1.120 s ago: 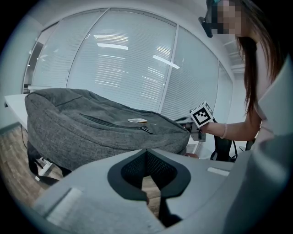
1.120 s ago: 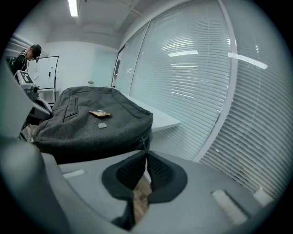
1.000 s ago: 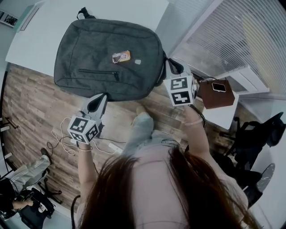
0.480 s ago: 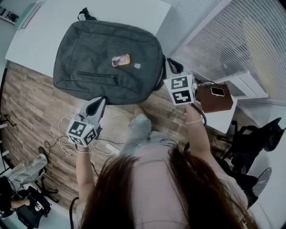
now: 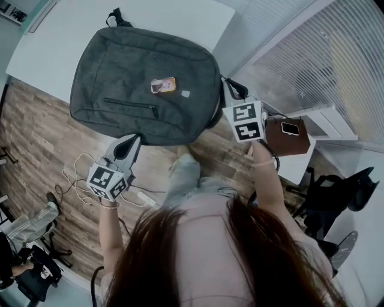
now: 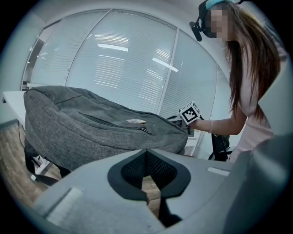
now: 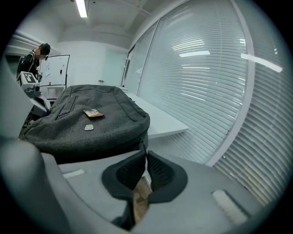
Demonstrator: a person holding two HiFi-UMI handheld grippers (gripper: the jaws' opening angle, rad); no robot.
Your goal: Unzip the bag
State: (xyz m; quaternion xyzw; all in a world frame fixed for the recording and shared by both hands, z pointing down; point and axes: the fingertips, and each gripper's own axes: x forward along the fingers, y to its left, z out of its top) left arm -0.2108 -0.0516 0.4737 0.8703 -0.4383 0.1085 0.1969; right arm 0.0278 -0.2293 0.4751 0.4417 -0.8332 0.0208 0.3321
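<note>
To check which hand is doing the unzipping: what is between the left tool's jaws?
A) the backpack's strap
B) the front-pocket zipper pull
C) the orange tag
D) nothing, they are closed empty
D: in the left gripper view the left tool has its jaws closed together with nothing in them, and the grey backpack lies beyond them.

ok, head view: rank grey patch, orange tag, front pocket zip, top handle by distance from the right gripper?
From the right gripper, shut on the zip pull at the bag's right corner:
1. grey patch, just left of it
2. orange tag, mid-panel
3. front pocket zip, left half
4. top handle, far top edge
</note>
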